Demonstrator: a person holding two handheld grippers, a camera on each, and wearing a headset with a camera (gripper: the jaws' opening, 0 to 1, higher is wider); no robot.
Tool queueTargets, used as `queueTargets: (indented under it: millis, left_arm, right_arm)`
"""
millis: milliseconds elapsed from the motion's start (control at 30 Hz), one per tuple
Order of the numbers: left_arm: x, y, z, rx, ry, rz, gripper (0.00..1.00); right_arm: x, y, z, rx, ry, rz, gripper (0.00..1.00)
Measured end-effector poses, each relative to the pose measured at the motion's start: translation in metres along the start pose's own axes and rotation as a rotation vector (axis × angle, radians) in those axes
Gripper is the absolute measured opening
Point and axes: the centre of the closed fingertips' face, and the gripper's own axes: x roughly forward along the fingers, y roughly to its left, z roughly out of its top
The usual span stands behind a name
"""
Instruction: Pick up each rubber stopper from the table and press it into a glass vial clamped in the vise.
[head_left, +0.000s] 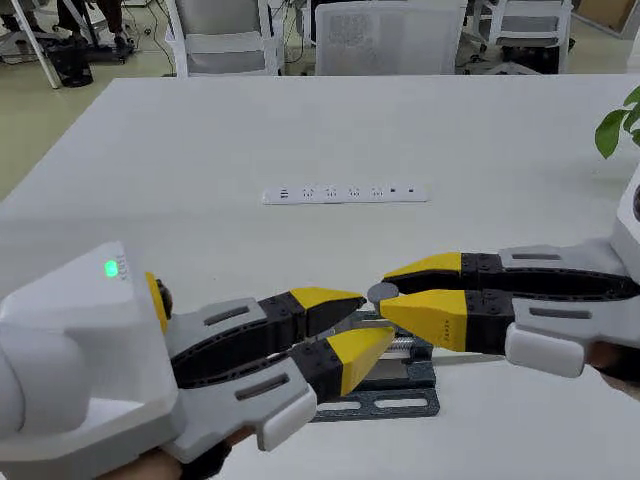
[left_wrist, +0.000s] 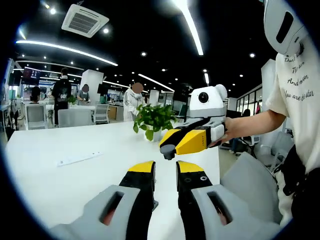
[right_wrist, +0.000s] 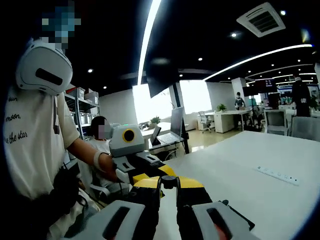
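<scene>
The left gripper (head_left: 372, 318) is nearest, its jaws a little apart and holding nothing, with its tips near the vise (head_left: 410, 380) on the white table (head_left: 300, 130). Facing it, the right gripper (head_left: 384, 292) pinches a grey stopper (head_left: 383, 293) between its tips, just above the vise.

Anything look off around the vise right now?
Nothing stands out. The right gripper holds a grey stopper at its tips over the vise; the left gripper is open beside it. The grippers hide any vial, so I cannot check it.
</scene>
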Motion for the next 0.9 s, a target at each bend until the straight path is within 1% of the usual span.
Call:
queueTargets:
  millis: [33, 67, 167, 300, 367, 533, 567, 633, 667, 700, 733, 767, 800, 833, 867, 900]
  left_arm:
    - [0.001, -0.001, 0.000, 0.017, 0.004, -0.002, 0.12]
    - [0.001, -0.001, 0.000, 0.020, 0.004, -0.003, 0.11]
    - [0.002, -0.002, 0.002, 0.014, -0.008, -0.009, 0.09]
    - [0.003, -0.002, 0.003, 0.011, -0.014, -0.012, 0.08]
    - [0.004, -0.004, 0.003, 0.011, -0.016, -0.018, 0.08]
    - [0.003, -0.007, 0.003, -0.008, -0.030, -0.035, 0.06]
    - [0.003, -0.007, 0.003, -0.014, -0.034, -0.036, 0.06]
    - [0.001, -0.009, 0.006, -0.043, -0.051, -0.050, 0.05]
    - [0.001, -0.009, 0.006, -0.040, -0.051, -0.051, 0.04]
    - [0.001, -0.009, 0.006, -0.038, -0.050, -0.052, 0.04]
    - [0.000, -0.011, 0.006, -0.032, -0.050, -0.058, 0.04]
    - [0.000, -0.011, 0.005, -0.038, -0.047, -0.062, 0.04]
    - [-0.001, -0.012, 0.006, -0.053, -0.057, -0.070, 0.06]
    - [-0.001, -0.010, 0.007, -0.081, -0.065, -0.057, 0.09]
    - [0.000, -0.013, 0.008, -0.069, -0.068, -0.070, 0.08]
    - [-0.001, -0.012, 0.008, -0.057, -0.070, -0.067, 0.08]
  right_arm:
    - [0.000, 0.000, 0.001, 0.005, -0.007, 0.001, 0.08]
    - [-0.001, 0.001, 0.001, 0.006, -0.012, 0.002, 0.08]
    - [-0.004, 0.000, 0.001, 0.017, -0.025, 0.006, 0.08]
    - [-0.005, 0.004, -0.002, 0.031, -0.018, 0.020, 0.07]
    - [-0.007, 0.003, -0.002, 0.042, -0.026, 0.023, 0.07]
    - [-0.007, 0.004, -0.003, 0.069, -0.050, 0.036, 0.07]
    - [-0.007, 0.005, -0.002, 0.084, -0.058, 0.044, 0.07]
    - [-0.007, 0.004, -0.001, 0.093, -0.077, 0.050, 0.07]
    - [-0.007, 0.004, 0.000, 0.106, -0.083, 0.055, 0.07]
    - [-0.007, 0.005, -0.001, 0.103, -0.083, 0.056, 0.07]
    - [-0.007, 0.007, -0.001, 0.107, -0.085, 0.068, 0.07]
    - [-0.006, 0.007, -0.001, 0.114, -0.083, 0.067, 0.07]
    - [-0.005, 0.008, -0.001, 0.114, -0.083, 0.066, 0.07]
    - [-0.005, 0.008, -0.001, 0.109, -0.087, 0.067, 0.07]
    - [-0.006, 0.008, 0.000, 0.123, -0.090, 0.068, 0.07]
    - [-0.006, 0.008, 0.000, 0.121, -0.091, 0.069, 0.07]
